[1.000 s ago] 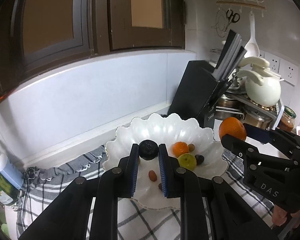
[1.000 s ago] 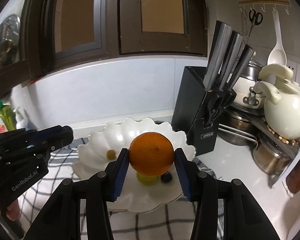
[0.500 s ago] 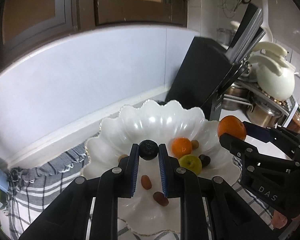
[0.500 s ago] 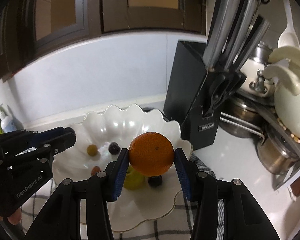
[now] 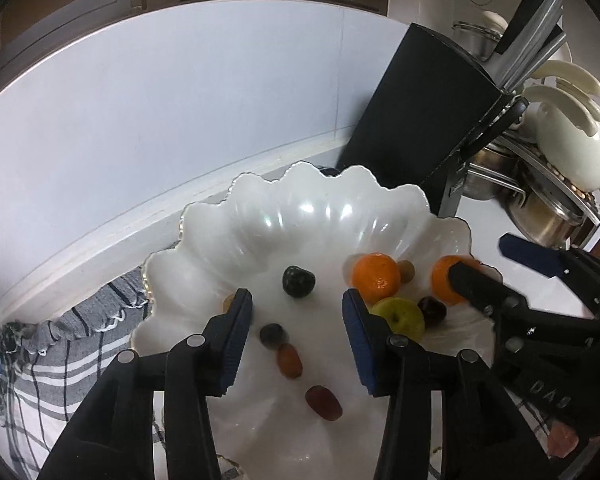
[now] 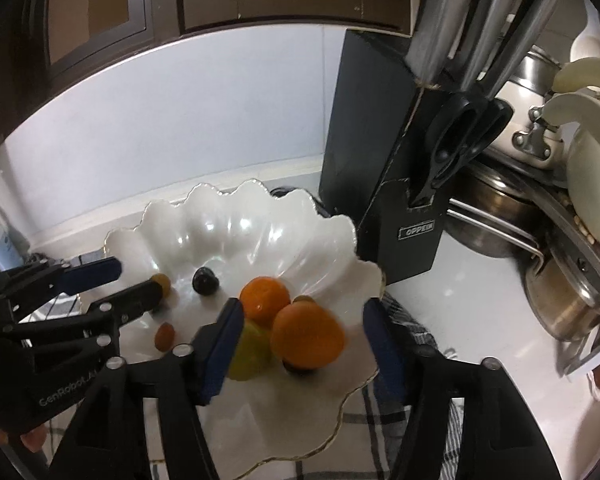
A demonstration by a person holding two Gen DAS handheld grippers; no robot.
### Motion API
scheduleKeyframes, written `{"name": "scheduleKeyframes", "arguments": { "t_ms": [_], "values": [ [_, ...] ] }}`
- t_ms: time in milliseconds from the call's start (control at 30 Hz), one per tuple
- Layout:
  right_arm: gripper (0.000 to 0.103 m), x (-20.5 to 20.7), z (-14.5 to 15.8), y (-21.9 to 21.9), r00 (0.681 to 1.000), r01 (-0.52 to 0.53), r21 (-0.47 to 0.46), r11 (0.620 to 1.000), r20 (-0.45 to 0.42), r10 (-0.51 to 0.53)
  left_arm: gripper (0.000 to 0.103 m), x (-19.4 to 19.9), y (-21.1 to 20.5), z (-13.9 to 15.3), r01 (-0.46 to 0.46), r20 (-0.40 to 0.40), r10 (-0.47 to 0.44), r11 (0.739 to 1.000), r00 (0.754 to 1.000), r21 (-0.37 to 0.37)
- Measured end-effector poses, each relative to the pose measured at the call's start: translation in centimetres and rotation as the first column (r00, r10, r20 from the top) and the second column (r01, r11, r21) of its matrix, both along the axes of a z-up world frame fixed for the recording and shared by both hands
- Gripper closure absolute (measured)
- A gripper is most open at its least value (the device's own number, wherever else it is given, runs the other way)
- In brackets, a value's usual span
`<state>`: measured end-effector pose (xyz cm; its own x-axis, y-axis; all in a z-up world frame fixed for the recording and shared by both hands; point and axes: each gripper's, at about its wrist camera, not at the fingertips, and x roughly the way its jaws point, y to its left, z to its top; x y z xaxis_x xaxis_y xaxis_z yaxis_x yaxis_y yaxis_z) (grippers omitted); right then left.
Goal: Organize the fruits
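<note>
- White scalloped bowl (image 5: 204,236) (image 6: 172,224): the landmark; stands on a grey checked cloth (image 5: 80,332) on the counter (image 6: 480,312), in front of the pale wall.
- Left gripper (image 5: 296,312): poised over the near half of the bowl; its fingers (image 5: 236,328) have just been opening and now stand released, with nothing pressed between them.
- Dark round fruit (image 5: 298,281) (image 6: 205,280): lies free in the middle of the bowl, just beyond the left fingertips.
- Right gripper (image 6: 302,332): over the bowl's right side; its fingers (image 6: 220,344) have just been opening and stand parted, clear of the large orange (image 6: 308,336) between them.
- Large orange: blurred, so whether it already rests on the bowl cannot be told.
- Small orange (image 5: 376,277) (image 6: 265,296): in the bowl's right part, beside a green fruit (image 5: 400,316) and a dark grape (image 5: 432,310).
- Reddish small fruits (image 5: 289,360): in the near part of the bowl, along with a dark berry (image 5: 273,335).
- Yellowish small fruit (image 6: 161,280): at the bowl's left side, touching a left finger.
- Black knife block (image 5: 420,120) (image 6: 380,160): just behind the bowl, to its right.
- Steel pots (image 6: 560,304) and a cream kettle (image 5: 572,140): well to the right of the bowl.
</note>
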<state>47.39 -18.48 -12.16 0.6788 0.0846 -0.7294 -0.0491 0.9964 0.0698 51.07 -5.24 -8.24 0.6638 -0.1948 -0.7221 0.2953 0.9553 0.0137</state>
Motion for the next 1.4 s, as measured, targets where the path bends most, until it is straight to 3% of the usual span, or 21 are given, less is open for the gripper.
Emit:
{"name": "scheduleKeyframes", "arguments": {
  "t_ms": [100,167,567,1100,1400],
  "values": [
    [0.040,-0.3,0.5,-0.1,1.000,0.014,-0.014,1.000,0.015,-0.014,0.049,-0.4,0.3,0.2,-0.009,0.004,0.009,1.000,1.000,0.000],
    [0.039,-0.8,0.8,-0.2,1.000,0.018,-0.013,1.000,0.026,-0.018,0.038,-1.1,0.6,0.6,-0.011,0.021,0.011,1.000,1.000,0.000],
    [0.027,-6.7,3.6,0.3,0.988,0.111,0.004,0.994,0.103,-0.111,0.010,-6.9,3.4,4.3,-0.003,0.142,0.002,1.000,0.990,0.004],
    [0.018,-18.0,8.3,2.9,0.952,0.213,-0.006,0.977,0.225,-0.206,0.001,-16.9,6.7,7.3,0.076,0.247,-0.076,0.997,0.966,0.010],
    [0.018,-23.7,9.8,3.8,0.945,0.208,-0.022,0.978,0.261,-0.196,0.000,-23.1,8.1,8.9,0.053,0.314,-0.049,0.999,0.948,-0.004]
  ]
}}
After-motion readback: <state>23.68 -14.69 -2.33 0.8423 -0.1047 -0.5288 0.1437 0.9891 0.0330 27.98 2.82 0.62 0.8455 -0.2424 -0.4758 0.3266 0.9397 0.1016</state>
